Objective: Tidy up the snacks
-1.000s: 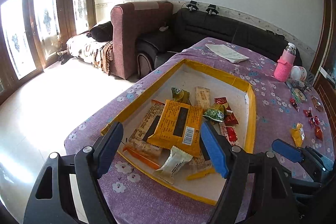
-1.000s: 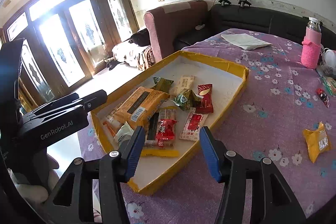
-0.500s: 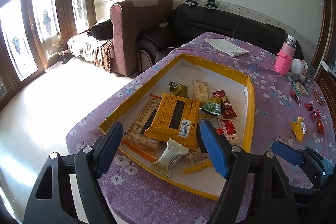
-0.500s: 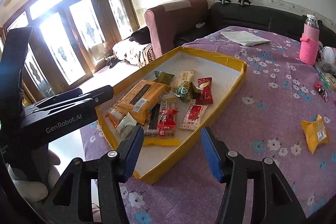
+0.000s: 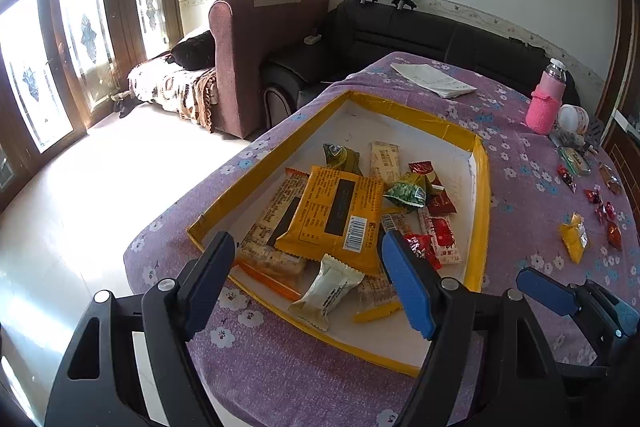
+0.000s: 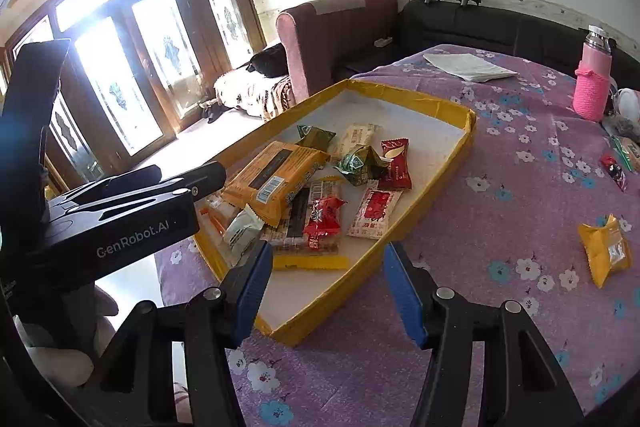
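Observation:
A shallow yellow-rimmed tray (image 5: 480,195) (image 6: 424,103) on the purple flowered table holds several snack packets, with a big orange packet (image 5: 336,215) (image 6: 272,179) on top. A small yellow packet (image 5: 574,237) (image 6: 606,249) and red candies (image 5: 600,203) lie loose on the cloth to the right. My left gripper (image 5: 308,283) is open and empty above the tray's near end. My right gripper (image 6: 328,287) is open and empty above the tray's near right corner. The left gripper's body shows in the right wrist view (image 6: 120,223).
A pink bottle (image 5: 546,99) (image 6: 592,83) and folded white paper (image 5: 432,79) (image 6: 468,66) sit at the table's far side. More small items (image 5: 576,155) lie at the far right. A maroon armchair (image 5: 260,47) and a black sofa stand behind the table.
Both grippers have pulled back and up from the tray, so more of the table shows. Both stay open and empty. The snacks have not moved.

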A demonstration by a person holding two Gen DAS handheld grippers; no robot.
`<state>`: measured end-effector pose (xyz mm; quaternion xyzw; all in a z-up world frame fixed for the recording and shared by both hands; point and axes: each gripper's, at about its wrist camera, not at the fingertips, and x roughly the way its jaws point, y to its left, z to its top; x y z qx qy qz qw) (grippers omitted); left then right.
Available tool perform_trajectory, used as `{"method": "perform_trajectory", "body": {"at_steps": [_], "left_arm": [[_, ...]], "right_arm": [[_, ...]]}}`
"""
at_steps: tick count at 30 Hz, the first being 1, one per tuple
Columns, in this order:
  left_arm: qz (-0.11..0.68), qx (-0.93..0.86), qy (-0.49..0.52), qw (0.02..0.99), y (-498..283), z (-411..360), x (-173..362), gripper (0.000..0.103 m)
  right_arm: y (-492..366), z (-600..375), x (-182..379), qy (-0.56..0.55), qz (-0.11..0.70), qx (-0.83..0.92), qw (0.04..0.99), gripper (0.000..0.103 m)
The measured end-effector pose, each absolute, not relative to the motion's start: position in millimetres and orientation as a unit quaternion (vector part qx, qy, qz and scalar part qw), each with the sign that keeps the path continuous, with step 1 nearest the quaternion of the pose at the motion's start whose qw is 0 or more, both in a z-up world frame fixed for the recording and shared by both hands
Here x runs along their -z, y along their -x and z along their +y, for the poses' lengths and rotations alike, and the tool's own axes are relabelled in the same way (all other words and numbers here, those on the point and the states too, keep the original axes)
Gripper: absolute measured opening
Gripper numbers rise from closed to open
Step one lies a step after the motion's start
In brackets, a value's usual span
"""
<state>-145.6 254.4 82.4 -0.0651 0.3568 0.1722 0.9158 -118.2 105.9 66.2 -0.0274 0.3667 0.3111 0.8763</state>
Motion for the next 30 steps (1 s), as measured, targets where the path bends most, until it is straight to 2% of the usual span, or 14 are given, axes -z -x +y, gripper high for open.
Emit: {"method": "perform_trajectory", "body": {"at_steps": [30], "left_arm": [[0.370, -0.168, 0.068, 0.911, 143.1, 255.1, -74.6, 0.077]], "right_arm": [[116.6, 107.8, -59.0, 0.032, 0.377, -0.304, 0.874, 0.062]]}}
